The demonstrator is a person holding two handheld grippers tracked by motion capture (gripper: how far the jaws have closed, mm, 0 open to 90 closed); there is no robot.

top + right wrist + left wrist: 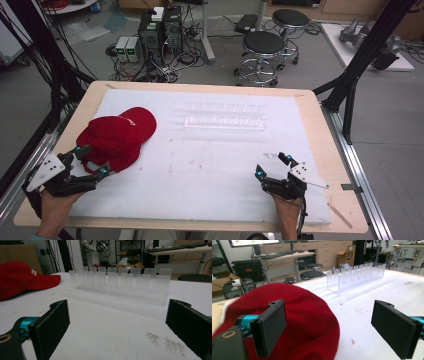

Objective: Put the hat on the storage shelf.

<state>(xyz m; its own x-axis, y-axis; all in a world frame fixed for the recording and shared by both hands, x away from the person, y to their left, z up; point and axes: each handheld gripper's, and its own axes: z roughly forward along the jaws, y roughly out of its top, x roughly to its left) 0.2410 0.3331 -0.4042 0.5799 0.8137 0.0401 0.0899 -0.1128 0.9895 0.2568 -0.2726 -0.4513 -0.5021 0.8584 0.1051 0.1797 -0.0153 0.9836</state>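
The red fabric baseball cap [117, 136] lies at the desk's [200, 165] left, soft and light; its stiffer brim suits pinching. The left hand-held gripper [91, 161] hovers beside it, jaws spread; the right hand-held gripper [272, 166] is also spread.

**Even room light, soft detail, blurred near jaws**

The light is bright and flat, seemingly from overhead. The white table cover [210, 165] reads nearly blown out in the high view, with only faint, soft shadows under the red cap [117, 137] and the right gripper [272, 167]. The clear slotted rack [225, 117] almost melts into the cover there; it stands out better in the gripper views, where its upright tabs catch a pale sheen. All three pictures are low in resolution and slightly smeared. In both gripper views the near black jaws are out of focus, and straight lines bow towards the edges.
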